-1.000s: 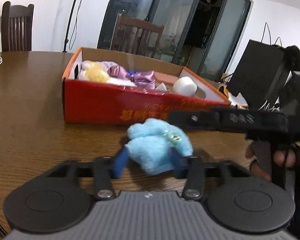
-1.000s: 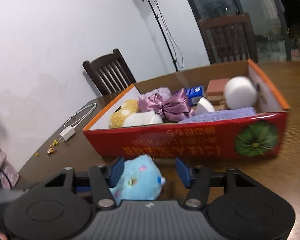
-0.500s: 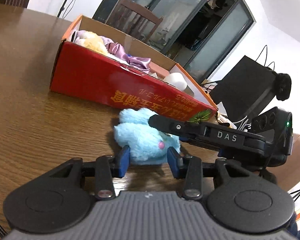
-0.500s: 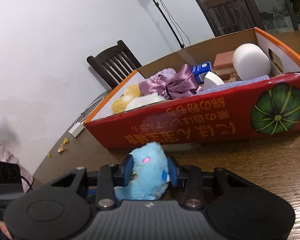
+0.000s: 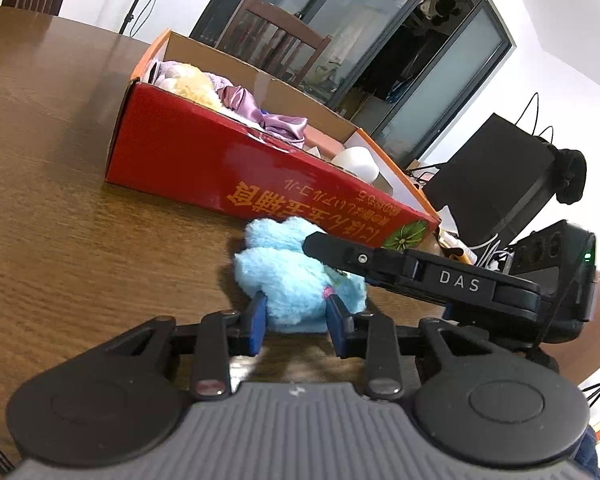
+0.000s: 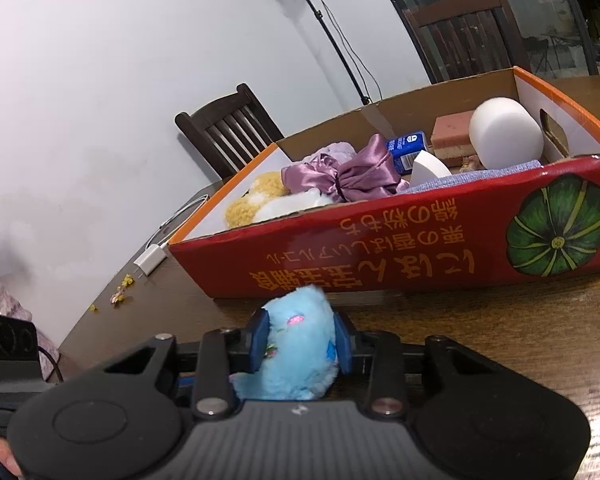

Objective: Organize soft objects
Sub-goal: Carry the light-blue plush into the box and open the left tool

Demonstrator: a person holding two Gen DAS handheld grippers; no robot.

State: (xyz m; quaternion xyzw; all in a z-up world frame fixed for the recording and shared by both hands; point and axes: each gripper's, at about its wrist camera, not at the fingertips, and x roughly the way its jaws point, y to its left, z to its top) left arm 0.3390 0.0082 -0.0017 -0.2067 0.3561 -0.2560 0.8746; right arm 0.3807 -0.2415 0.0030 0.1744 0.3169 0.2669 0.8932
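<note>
Over the last second both grippers closed in: the left gripper (image 5: 296, 320) and right gripper (image 6: 300, 340) now squeeze the blue plush toy (image 5: 296, 284) from both sides.

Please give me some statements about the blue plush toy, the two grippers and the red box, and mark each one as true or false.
1. The blue plush toy is already inside the red box. False: it is outside, in front of the box's long red wall.
2. The right gripper is shut on the blue plush toy. True.
3. The left gripper has its fingers on both sides of the same toy. True.
4. The red box is empty. False: it holds a purple satin bow, a white foam ball and other items.
5. The red box lies on the floor. False: it stands on the wooden table.
</note>
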